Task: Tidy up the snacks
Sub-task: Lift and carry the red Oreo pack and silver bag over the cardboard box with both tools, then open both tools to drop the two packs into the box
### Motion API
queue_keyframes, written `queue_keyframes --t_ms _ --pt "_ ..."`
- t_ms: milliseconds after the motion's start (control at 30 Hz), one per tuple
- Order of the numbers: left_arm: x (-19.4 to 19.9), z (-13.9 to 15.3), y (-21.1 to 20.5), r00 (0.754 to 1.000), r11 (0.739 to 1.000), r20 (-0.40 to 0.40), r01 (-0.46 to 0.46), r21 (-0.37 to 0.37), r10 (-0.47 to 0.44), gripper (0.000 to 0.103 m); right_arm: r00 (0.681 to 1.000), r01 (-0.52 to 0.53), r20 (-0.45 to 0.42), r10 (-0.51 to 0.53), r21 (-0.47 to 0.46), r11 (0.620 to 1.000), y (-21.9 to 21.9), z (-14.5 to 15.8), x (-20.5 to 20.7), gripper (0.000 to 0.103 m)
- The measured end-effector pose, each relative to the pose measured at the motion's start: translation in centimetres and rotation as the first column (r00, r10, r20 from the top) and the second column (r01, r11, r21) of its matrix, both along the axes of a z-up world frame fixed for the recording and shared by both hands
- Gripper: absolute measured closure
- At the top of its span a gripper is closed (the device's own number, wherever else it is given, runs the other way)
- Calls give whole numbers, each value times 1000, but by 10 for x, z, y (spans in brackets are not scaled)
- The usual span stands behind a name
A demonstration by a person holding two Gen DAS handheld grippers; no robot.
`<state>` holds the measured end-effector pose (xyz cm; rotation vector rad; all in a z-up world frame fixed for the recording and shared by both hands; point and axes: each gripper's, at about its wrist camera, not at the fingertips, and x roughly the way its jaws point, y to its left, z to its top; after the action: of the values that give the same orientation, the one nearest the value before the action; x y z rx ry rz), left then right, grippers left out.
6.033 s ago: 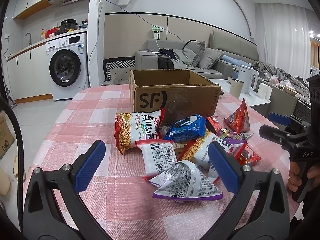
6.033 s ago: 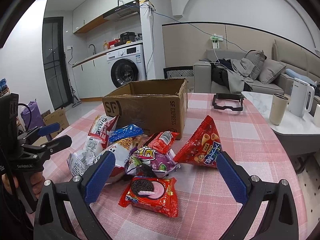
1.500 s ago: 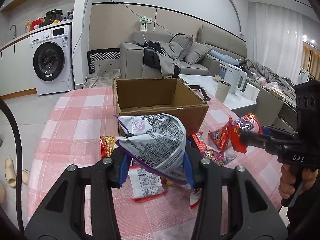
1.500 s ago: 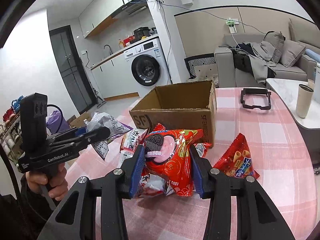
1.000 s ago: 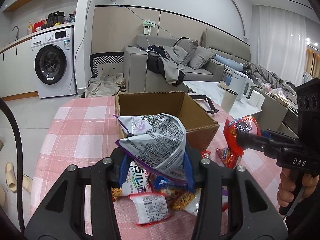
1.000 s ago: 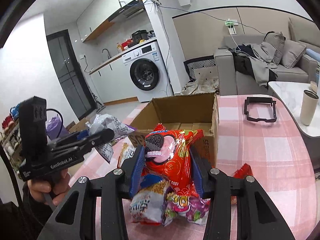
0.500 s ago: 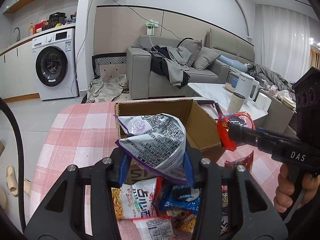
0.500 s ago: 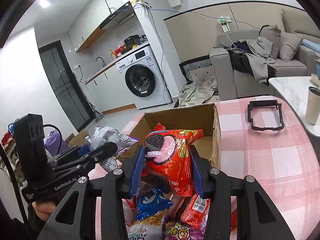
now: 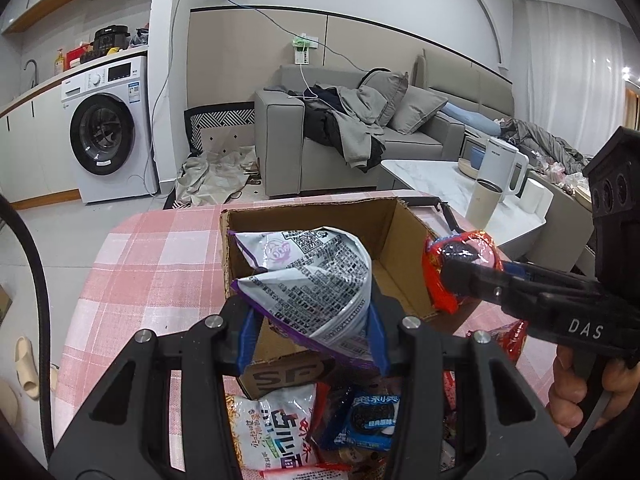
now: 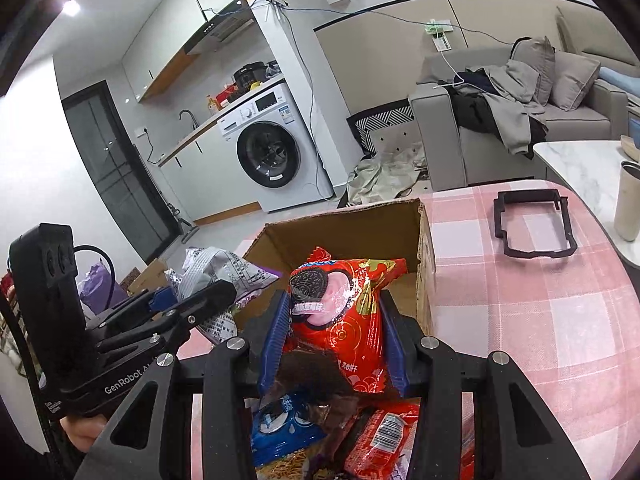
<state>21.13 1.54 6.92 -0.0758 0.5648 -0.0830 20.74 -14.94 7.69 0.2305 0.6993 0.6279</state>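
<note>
Box (image 9: 404, 240): open cardboard carton on the pink checked table (image 9: 132, 264); landmark for all entries; its inside looks bare.
Left gripper (image 9: 312, 312): blue pads pinch a silver bag (image 9: 316, 276) between them, held above the box's near wall.
Right gripper (image 10: 334, 338): fingers clamp a red cookie pack (image 10: 344, 312) at its sides, held above the box's near-right corner.
Change over the last seconds: six seconds earlier both grippers stood spread wide over the pile with nothing in them; now each carries a snack, and both have travelled from in front of the box to its near rim.
Pile (image 9: 320, 432): noodle bag (image 9: 280, 436), blue cookie pack (image 9: 372, 420) and other wrappers lie on the table just in front of the box, below the grippers.
Frame (image 10: 534, 224): black, lies on the table right of the box, apart from it.
Meaning for the task: two snacks appear ready for release into the box; neither is inside yet.
Next, as judged: carry each bag a little further past the near wall, then part the fingers.
Risk: the two grippers hang close together over one opening and could collide.
</note>
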Motion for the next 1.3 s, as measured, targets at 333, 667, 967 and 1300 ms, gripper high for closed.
queue_keyframes --t_ms 333,667,967,1300 --pt "19 -8 -3 1000 1000 -2 1 0 -1 61 999 -6 -47 7 9 1000 11 -14 16 59" --pt "24 -11 -3 999 1000 -34 4 14 -4 51 1000 -7 6 7 -30 1000 10 -4 3 35" --pt "-26 -4 1 1000 1000 5 -8 3 8 11 999 19 49 -16 -63 998 -16 8 -24 0" --pt "-89 -8 13 999 999 32 -43 18 42 1 999 44 32 -42 -56 997 -41 -3 -54 0"
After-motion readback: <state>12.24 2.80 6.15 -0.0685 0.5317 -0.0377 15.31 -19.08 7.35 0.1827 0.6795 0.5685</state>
